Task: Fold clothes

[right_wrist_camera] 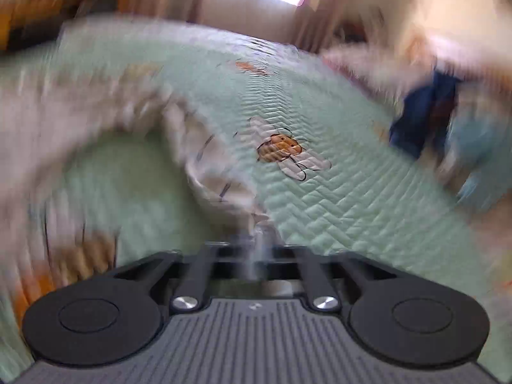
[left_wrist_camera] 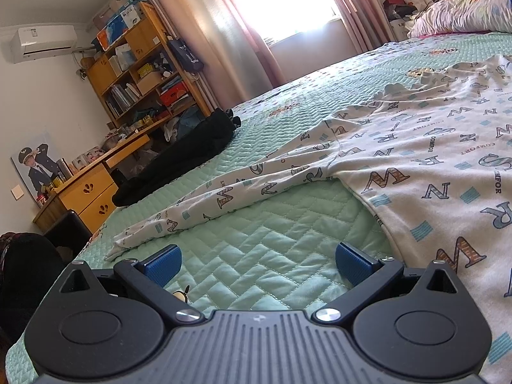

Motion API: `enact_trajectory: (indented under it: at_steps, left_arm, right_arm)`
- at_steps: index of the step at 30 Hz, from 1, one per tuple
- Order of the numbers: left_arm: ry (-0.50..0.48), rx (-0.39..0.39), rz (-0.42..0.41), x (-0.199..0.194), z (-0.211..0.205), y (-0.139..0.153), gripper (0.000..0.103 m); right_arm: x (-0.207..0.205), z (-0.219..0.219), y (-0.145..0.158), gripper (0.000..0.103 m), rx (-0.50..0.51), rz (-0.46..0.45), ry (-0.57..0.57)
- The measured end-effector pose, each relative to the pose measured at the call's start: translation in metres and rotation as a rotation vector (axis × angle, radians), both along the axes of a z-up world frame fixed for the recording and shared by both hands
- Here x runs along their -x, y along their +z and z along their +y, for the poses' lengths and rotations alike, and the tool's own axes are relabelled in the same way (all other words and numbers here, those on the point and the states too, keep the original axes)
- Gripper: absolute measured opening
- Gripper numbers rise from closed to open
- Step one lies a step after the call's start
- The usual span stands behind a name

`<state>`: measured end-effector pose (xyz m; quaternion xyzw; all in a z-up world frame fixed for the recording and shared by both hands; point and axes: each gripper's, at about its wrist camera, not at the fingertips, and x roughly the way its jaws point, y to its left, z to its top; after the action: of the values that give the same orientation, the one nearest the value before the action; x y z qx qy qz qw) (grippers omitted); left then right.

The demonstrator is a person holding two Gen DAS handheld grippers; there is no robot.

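Garment: the white letter-print shirt (left_wrist_camera: 425,147) lies spread on the green quilted bedspread (left_wrist_camera: 256,246), front part flat, one long sleeve (left_wrist_camera: 230,188) stretched out toward the bed edge.
Left gripper: the left gripper (left_wrist_camera: 257,264) hovers low over bare quilt, between the sleeve and the body of the shirt; its blue pads (left_wrist_camera: 163,264) stand wide apart and hold nothing.
Right gripper: the right gripper (right_wrist_camera: 256,249) has its jaws drawn together, and a strip of the pale printed cloth (right_wrist_camera: 224,188) runs up into them, so it seems to pinch the other sleeve or an edge. The picture is strongly blurred, so which part exactly cannot be told.
Step in hand: probably the right side is being lifted to fold inward over the body.
How to do it well: keep the pinch firm, carry the cloth low and flat across the shirt, and lay it parallel to the side seam.
Left side advice: the free gripper could take the sleeve near the cuff.
Risk: a fast pull may drag the whole shirt and make wrinkles.
Other cloth: a black garment (left_wrist_camera: 179,156) lies apart, near the far edge.
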<state>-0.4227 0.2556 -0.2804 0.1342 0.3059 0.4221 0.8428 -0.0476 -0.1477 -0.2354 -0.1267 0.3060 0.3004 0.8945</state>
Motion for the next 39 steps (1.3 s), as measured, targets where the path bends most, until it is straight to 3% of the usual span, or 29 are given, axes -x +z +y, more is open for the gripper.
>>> enact_trajectory:
  at_steps: [4,7,8,10,12,16,19,21,25,28,31,32,35,39]
  left_arm:
    - [0.001,-0.013,0.008,-0.002,-0.002,-0.002,0.102]
    - [0.002,-0.02,0.013,-0.003,-0.002,-0.002,0.102]
    - [0.003,-0.023,0.014,-0.003,-0.002,-0.002,0.102]
    - [0.003,-0.028,0.016,-0.003,-0.003,-0.003,0.102]
    - [0.003,-0.031,0.017,-0.003,-0.003,-0.002,0.102]
    - [0.003,-0.034,0.02,-0.003,-0.004,-0.002,0.102]
    - [0.003,-0.036,0.022,-0.003,-0.003,-0.002,0.102]
    - [0.004,-0.038,0.023,-0.003,-0.004,-0.003,0.102]
    - [0.004,-0.047,0.026,-0.004,-0.005,-0.003,0.102]
    - [0.004,-0.052,0.028,-0.003,-0.005,-0.004,0.102]
    - [0.004,-0.049,0.027,-0.003,-0.005,-0.003,0.102]
    - [0.004,-0.049,0.027,-0.003,-0.005,-0.003,0.102]
    - [0.003,-0.051,0.028,-0.003,-0.004,-0.003,0.102]
    - [0.004,-0.059,0.032,-0.003,-0.006,-0.004,0.102]
  right_arm:
    - [-0.121,-0.061,0.012,0.011,-0.357,0.23,-0.306]
    - [-0.153,-0.1,0.026,0.04,-0.536,0.175,-0.521]
    - [-0.151,-0.105,0.028,0.065,-0.572,0.162,-0.528]
    - [-0.137,-0.106,0.025,0.083,-0.589,0.157,-0.525]
    - [-0.114,-0.103,0.011,0.083,-0.589,0.181,-0.508]
    - [-0.082,-0.1,-0.032,0.083,-0.75,0.355,-0.454]
    - [-0.082,-0.095,-0.047,0.083,-0.809,0.38,-0.487]
    - [-0.088,-0.093,-0.041,0.083,-0.799,0.359,-0.514]
    - [-0.108,-0.072,-0.011,0.083,-0.637,0.251,-0.473]
    - [-0.125,-0.045,0.005,0.083,-0.46,0.195,-0.405]
    - [-0.149,-0.026,-0.005,0.083,-0.246,0.178,-0.397]
    - [-0.155,-0.027,-0.011,0.082,-0.233,0.193,-0.403]
    - [-0.166,-0.054,-0.026,0.081,-0.384,0.28,-0.427]
    - [-0.16,-0.094,-0.047,0.074,-0.656,0.413,-0.545]
